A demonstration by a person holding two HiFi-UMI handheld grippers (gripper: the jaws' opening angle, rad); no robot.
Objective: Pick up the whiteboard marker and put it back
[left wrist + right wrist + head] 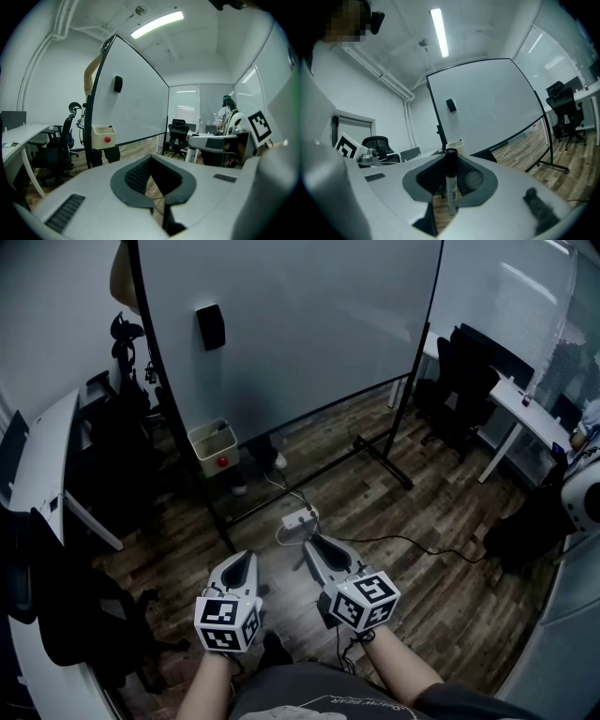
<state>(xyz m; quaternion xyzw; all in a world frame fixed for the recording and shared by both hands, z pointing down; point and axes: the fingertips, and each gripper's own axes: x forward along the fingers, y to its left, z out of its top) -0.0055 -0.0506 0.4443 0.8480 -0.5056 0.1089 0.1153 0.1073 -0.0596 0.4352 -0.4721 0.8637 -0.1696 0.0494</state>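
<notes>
The right claw [317,546] is closed on the whiteboard marker [450,185]. In the right gripper view the marker stands upright between the two dark pads. Its black cap is at the top, level with the claw's tips, and its pale printed barrel runs down through the gap. In the head view the marker cannot be made out.

The left claw [151,161] is empty. Its jaws stand narrow, with only a thin wedge of wooden floor [441,549] showing between them. It is held just to the left of the right claw, and both are low in front of the person.

Ahead of both claws stands a whiteboard [300,324] on a black rolling frame. A black eraser [210,326] sticks to the board's face, high and ahead of the left claw. Below the eraser, at the board's lower edge, hangs a cream tray [214,448] with a round red spot on its front. The tray is well apart from both claws, ahead of the left one. A white power strip [301,517] lies on the floor just beyond the right claw's tips, between the claws and the board's frame. A black office chair [464,381] stands far off to the right of the right claw.
</notes>
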